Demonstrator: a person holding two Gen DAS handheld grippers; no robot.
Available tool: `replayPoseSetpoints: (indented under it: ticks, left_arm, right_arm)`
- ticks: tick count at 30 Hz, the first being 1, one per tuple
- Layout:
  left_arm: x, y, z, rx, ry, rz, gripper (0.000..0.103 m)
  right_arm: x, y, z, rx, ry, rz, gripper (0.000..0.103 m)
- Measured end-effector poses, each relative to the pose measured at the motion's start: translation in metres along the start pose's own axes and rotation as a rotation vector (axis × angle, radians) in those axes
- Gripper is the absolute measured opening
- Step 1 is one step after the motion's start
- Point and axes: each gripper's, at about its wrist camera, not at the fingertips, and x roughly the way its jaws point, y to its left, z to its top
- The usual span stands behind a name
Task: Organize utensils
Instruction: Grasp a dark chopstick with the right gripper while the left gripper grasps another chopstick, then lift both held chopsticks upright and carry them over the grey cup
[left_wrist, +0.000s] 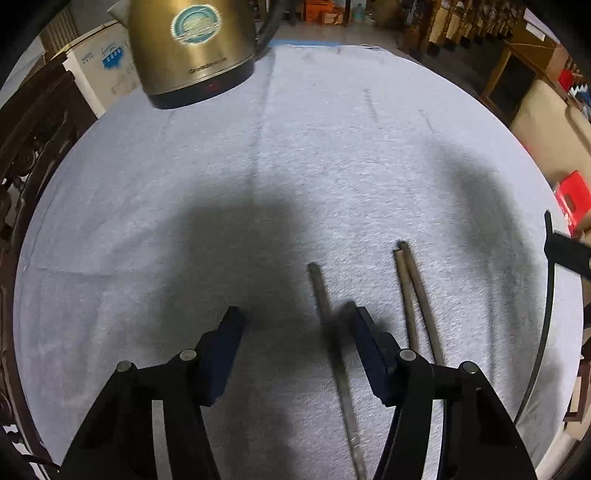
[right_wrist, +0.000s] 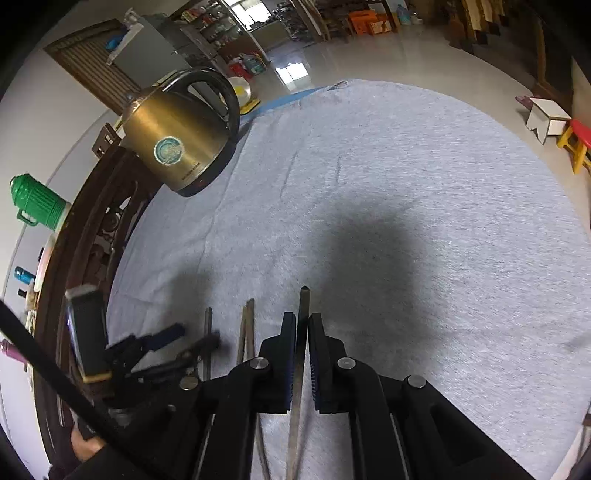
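- Round table with a grey cloth (left_wrist: 332, 155) on it, filling most of both views.
- Gold kettle (left_wrist: 192, 48) standing on the cloth at the upper left of the left wrist view.
- Left gripper (left_wrist: 295, 317) at the bottom of that view, pointing down at the cloth, jaws apart and gripping nothing.
- One single chopstick (left_wrist: 325, 317) lying on the cloth between those two fingers, close against the right finger (left_wrist: 369, 343), blurred there; cannot tell if touching.
- Pair of chopsticks (left_wrist: 413, 295) lying side by side just to the right of that finger, outside the gripper, tips toward the middle of the picture.
- Right gripper (right_wrist: 303, 325) at the bottom middle of the right wrist view, clenched tight on another chopstick (right_wrist: 303, 306).
- That chopstick running straight up between the two pads, its dark tip sticking out past the fingertips.
- Left gripper also showing at the lower left of the right wrist view, blurred, with the three chopsticks on the cloth just beside it.
- Green jug (right_wrist: 35, 203) beyond the table's edge at the left of the right wrist view.
- Bit of a hand (right_wrist: 86, 446) at the bottom left corner there.
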Motion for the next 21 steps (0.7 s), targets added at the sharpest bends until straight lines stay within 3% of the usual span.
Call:
replayPoseSetpoints:
  ticks: [4,6,15,21]
  left_arm:
    - [-0.003,-0.007,0.002,0.038,-0.024,-0.007,0.033]
    - [-0.004,-0.009,0.002,0.056,-0.023,-0.008,0.012]
    - [-0.015,0.017,-0.010,0.043,-0.033,-0.059,0.006]
    - [-0.055,0.049,-0.024,-0.018,-0.120,-0.105,0.006]
  right_arm:
    - [-0.009,-0.004,-0.005,-0.002,-0.004,0.016,0.007]
    - [-0.012,-0.005,-0.008,-0.003,-0.009,0.016,0.007]
    - [-0.033,0.001,-0.026,-0.024,-0.042,0.049,0.007]
    - [-0.062,0.009,-0.040,-0.042,-0.103,0.089,0.007]
